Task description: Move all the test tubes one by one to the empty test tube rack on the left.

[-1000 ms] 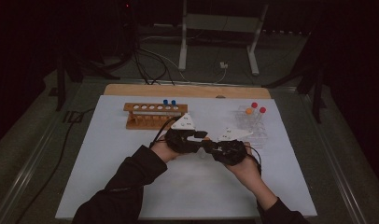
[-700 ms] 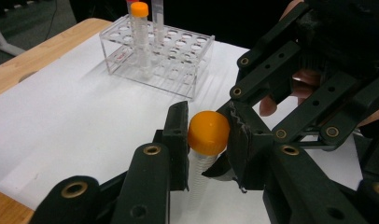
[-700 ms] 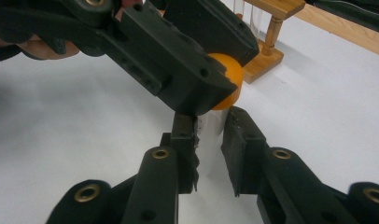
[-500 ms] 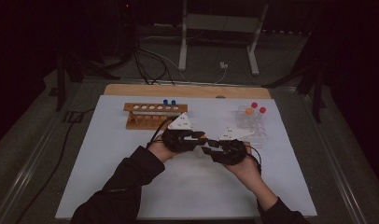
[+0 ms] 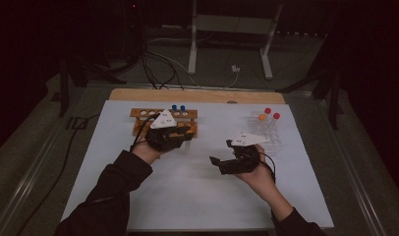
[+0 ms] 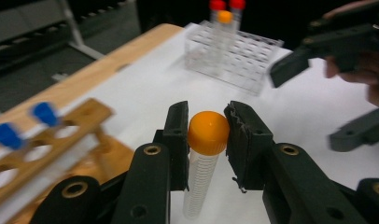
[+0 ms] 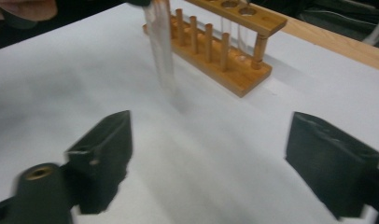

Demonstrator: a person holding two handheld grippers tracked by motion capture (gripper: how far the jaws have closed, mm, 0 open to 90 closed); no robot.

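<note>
The left tongs [image 6: 207, 140] are clamped on a tube with an orange cap [image 6: 207, 133]; the two black jaws press the cap from both sides, and the clear body of the tube hangs down between them above the white sheet [image 6: 145, 88]. In the high view the left tongs [image 5: 184, 133] are just in front of the wooden rack [image 5: 138, 114], at the left part of the counter [image 5: 197, 95]; two tubes with blue caps [image 5: 178, 107] stand in this rack. In the right gripper view the held tube [image 7: 160, 42] appears blurred, near the wooden rack [image 7: 234, 74] but apart from it; I cannot tell if its lower end touches the sheet.

The right tongs [image 7: 208, 158] are wide apart and hold nothing; under them is only the white sheet [image 7: 47, 84]. In the high view the right tongs [image 5: 218, 164] are near the middle of the sheet, well apart from the left ones, and they point toward the left side. Behind the right hand [image 5: 259, 177] stands a clear plastic rack [image 5: 278, 145]; it carries two tubes with red caps [image 5: 272, 113] and one more with an orange cap [image 5: 262, 117].
</note>
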